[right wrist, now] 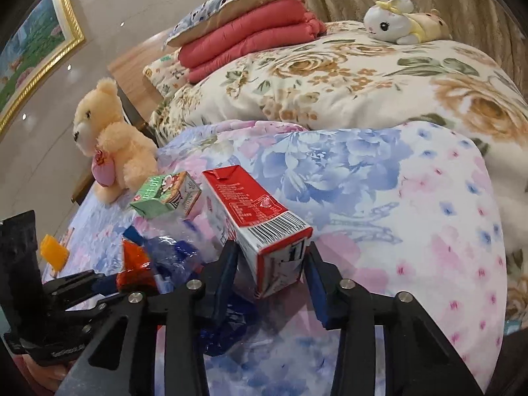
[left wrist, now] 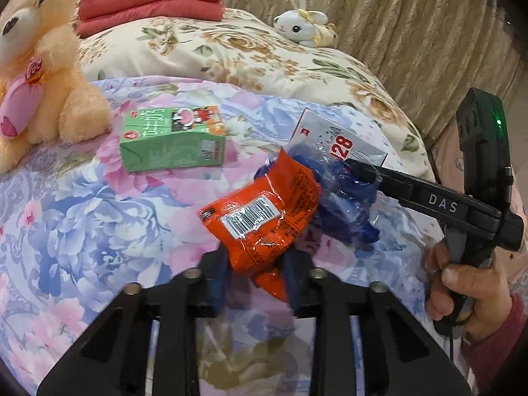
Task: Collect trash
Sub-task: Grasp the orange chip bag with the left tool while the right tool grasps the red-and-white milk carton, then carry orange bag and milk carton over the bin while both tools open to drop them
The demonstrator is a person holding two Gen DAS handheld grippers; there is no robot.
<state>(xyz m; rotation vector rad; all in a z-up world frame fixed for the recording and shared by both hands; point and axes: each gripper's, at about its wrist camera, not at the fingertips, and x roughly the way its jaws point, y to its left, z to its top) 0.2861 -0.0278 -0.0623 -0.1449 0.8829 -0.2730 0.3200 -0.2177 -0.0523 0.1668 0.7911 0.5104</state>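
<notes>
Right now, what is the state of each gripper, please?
Left gripper: closed on the orange snack packet.
Right gripper: closed on the red and white carton.

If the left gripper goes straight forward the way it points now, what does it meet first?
The left gripper already holds the orange snack packet. Pushed on, the packet would probably meet the crumpled blue plastic bag first; the green drink carton lies off to the left.
</notes>
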